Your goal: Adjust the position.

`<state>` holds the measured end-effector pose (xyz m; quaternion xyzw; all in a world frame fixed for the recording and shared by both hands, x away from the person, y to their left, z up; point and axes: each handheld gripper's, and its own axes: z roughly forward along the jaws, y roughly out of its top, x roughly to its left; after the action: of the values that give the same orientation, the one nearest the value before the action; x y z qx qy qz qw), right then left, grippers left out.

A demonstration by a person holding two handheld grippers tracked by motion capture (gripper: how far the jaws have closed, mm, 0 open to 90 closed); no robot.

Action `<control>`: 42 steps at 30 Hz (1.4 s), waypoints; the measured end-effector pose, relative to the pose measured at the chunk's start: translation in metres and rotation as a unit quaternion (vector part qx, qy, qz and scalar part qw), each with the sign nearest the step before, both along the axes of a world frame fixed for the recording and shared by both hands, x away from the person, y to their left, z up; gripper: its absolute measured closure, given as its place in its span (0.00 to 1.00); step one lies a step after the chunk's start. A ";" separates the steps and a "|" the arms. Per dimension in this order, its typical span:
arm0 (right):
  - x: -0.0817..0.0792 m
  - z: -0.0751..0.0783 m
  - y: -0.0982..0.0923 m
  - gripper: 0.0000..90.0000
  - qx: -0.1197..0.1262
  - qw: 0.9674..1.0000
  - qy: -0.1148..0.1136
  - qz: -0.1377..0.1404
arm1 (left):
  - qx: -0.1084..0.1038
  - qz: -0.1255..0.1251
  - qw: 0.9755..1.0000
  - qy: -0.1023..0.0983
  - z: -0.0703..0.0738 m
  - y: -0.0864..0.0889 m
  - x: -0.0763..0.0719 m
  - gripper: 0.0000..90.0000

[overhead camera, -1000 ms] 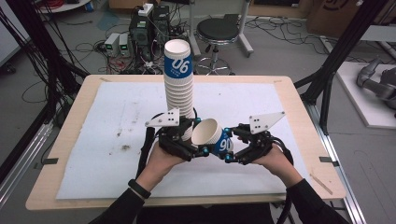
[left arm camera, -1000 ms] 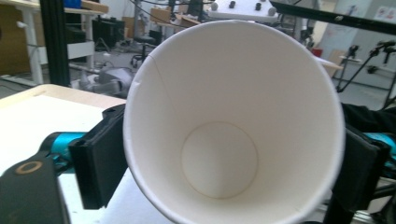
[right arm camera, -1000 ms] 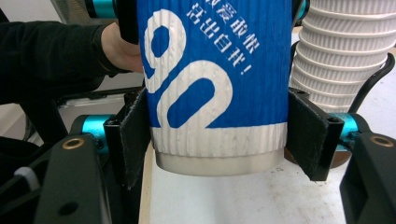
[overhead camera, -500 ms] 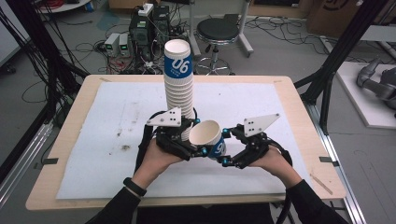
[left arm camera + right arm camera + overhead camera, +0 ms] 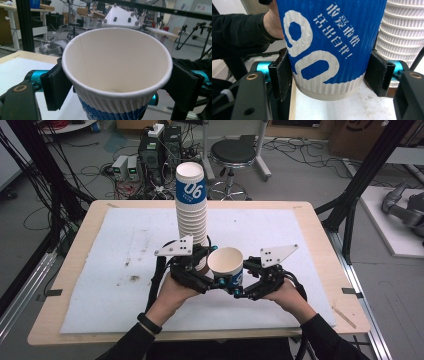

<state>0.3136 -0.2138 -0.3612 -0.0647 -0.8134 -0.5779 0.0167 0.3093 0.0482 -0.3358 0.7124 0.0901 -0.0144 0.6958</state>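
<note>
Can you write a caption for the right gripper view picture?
Right gripper clamps a blue paper cup beside the stack of white cups.

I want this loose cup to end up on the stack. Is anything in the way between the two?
Nothing visible blocks it. The single cup, clamped by the right gripper, sits right beside the cup stack, whose top is uncovered.

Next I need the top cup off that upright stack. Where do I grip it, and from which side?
I'd take the top cup across its blue ribbed wall, jaws level, coming from the table's near side. It sits upside down, base up and narrowing upward, so hold low, just above the rim of the next cup in the stack; squeeze lightly.
</note>
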 end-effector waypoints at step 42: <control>-0.006 -0.003 0.009 0.26 0.068 0.997 0.025 -0.032 | 0.012 0.004 1.000 -0.015 -0.004 -0.008 -0.002 0.26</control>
<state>0.3075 -0.2051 -0.3639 -0.1037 -0.7691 -0.6302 0.0226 0.3072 0.0401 -0.3398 0.7205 0.0824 0.0005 0.6885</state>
